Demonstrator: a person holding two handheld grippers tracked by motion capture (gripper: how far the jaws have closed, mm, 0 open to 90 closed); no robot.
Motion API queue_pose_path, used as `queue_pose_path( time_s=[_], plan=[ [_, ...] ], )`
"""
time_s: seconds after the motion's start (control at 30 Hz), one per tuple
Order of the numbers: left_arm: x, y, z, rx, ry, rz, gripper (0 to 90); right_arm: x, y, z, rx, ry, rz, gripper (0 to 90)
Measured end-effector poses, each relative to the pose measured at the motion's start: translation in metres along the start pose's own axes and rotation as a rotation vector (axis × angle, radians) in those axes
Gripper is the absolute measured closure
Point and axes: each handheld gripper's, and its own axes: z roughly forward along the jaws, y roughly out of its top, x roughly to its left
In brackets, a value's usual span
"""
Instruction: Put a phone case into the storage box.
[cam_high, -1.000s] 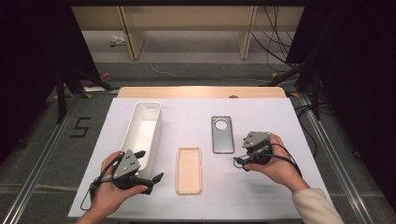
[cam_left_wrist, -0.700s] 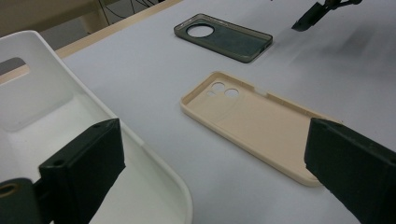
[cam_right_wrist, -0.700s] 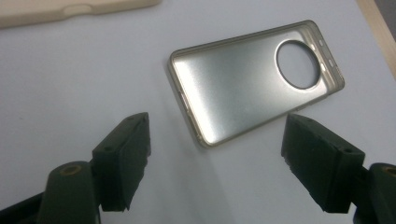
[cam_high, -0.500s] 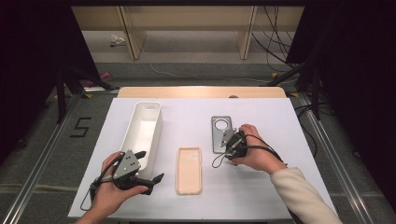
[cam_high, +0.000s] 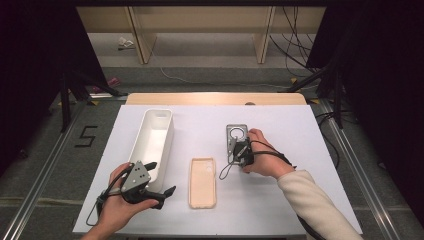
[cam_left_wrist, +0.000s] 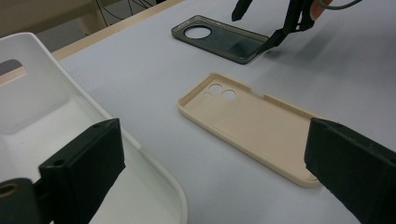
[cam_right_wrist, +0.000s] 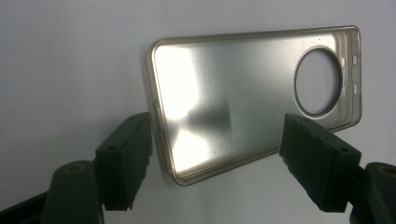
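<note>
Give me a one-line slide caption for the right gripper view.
Right gripper with jaws open, astride the near end of the grey phone case on the white table.

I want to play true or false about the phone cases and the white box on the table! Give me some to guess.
1. The right gripper is down at the grey phone case. True.
2. The grey phone case is already squeezed tight in the right gripper. False: the jaws stand open on either side of its end and do not press on it.
3. The tan phone case lies inside the white box. False: it lies on the table, beside the box.
4. The grey phone case has one big round hole. True.
5. The left gripper holds the tan phone case. False: it is open and holds nothing, next to the near end of the white box.
</note>
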Motion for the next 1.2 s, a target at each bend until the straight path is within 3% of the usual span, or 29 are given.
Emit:
queue_pose_path(
  time_s=[0.73,0.87,1.2],
  plan=[
    [-0.001,0.000,0.001,-0.003,-0.013,-0.002,4.4,-0.002,0.015,0.009,0.066,0.034,-0.079,31.2],
    [-0.001,0.000,0.000,-0.004,-0.014,0.000,4.4,-0.002,0.017,0.009,0.080,0.051,-0.097,36.2],
    [-0.002,0.000,0.001,-0.006,-0.018,0.003,4.5,0.001,0.020,0.007,0.097,0.121,-0.125,61.6]
  ],
)
